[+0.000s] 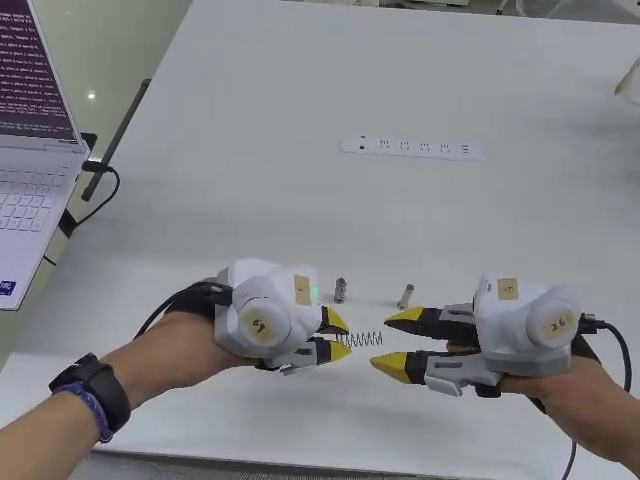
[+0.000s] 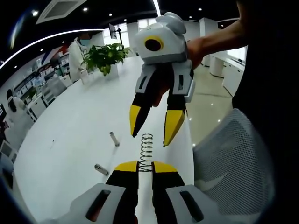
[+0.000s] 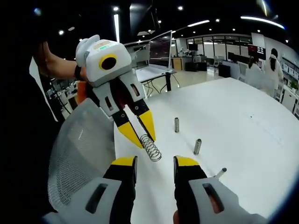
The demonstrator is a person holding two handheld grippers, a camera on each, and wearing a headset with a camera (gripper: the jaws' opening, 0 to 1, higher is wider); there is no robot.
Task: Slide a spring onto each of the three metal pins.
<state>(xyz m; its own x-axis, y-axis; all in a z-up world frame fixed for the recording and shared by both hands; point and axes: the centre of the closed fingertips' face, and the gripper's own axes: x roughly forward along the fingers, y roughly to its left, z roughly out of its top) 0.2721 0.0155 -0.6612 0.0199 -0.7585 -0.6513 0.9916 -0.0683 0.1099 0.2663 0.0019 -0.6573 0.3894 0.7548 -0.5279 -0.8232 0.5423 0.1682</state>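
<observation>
1. Holding the spring (image 1: 364,340) by one end, the left gripper (image 1: 341,335) has its jaws closed on it, so the rest of the coil sticks out level above the surface (image 1: 300,200) toward the right gripper (image 1: 398,342).
2. The right gripper's jaws are open, one tip to each side of the spring's free end and not touching it. This looks like a hand-over or a steadying grip, so the coil can be turned upright for a pin.
3. The first pin (image 1: 340,290) and the second pin (image 1: 405,296) stand just beyond the jaws, a little apart. Both look ribbed, as if they already wear springs, but they are too small to be sure.
4. The third pin (image 3: 220,173) looks bare and tilted in the right gripper view, just beside that gripper, so it is probably the one this spring is meant for.
5. The near edge of the surface runs close under both hands, and a chair (image 3: 79,149) sits just past it, so a dropped spring could roll off.
6. Beyond the pins the surface is open up to the power strip (image 1: 410,148). The laptop (image 1: 25,130) sits well apart at the left.
</observation>
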